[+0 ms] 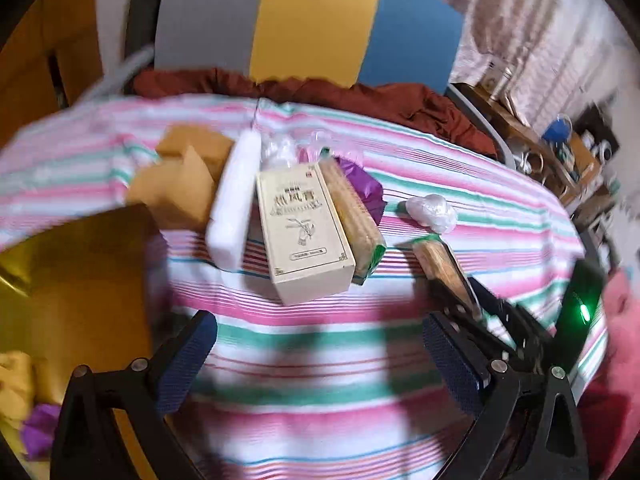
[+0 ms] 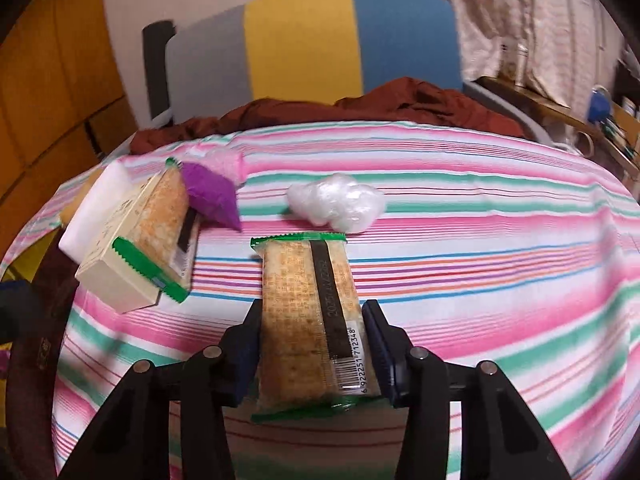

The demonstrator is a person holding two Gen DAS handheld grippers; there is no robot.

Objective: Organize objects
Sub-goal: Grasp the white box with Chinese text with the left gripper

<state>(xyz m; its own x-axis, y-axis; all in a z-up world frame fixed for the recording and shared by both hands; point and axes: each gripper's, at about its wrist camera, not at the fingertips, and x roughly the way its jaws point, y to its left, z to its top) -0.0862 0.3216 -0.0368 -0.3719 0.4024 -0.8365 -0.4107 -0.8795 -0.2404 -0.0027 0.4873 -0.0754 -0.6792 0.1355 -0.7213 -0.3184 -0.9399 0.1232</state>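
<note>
My right gripper (image 2: 312, 312) is shut on a green-edged cracker packet (image 2: 296, 276), its pads against the packet's two long sides, just over the striped tablecloth (image 2: 480, 280). The left wrist view shows that packet (image 1: 434, 258) at the right, in the right gripper (image 1: 472, 300). A second cracker packet (image 2: 160, 220) leans on a cream box (image 2: 116, 268) at the left, beside a white foam block (image 2: 96, 208) and a purple bag (image 2: 212, 196). My left gripper (image 1: 316, 332) hangs open over bare cloth, in front of the cream box (image 1: 304, 232), with nothing between its fingers.
A crumpled clear plastic wad (image 2: 336, 200) lies mid-table. Tan paper pieces (image 1: 180, 184) and a gold box (image 1: 80, 280) sit at the left. Behind the table are a dark red cloth (image 2: 400, 104), a grey, yellow and blue chair back (image 2: 304, 40) and a cluttered shelf (image 1: 560, 152) at the right.
</note>
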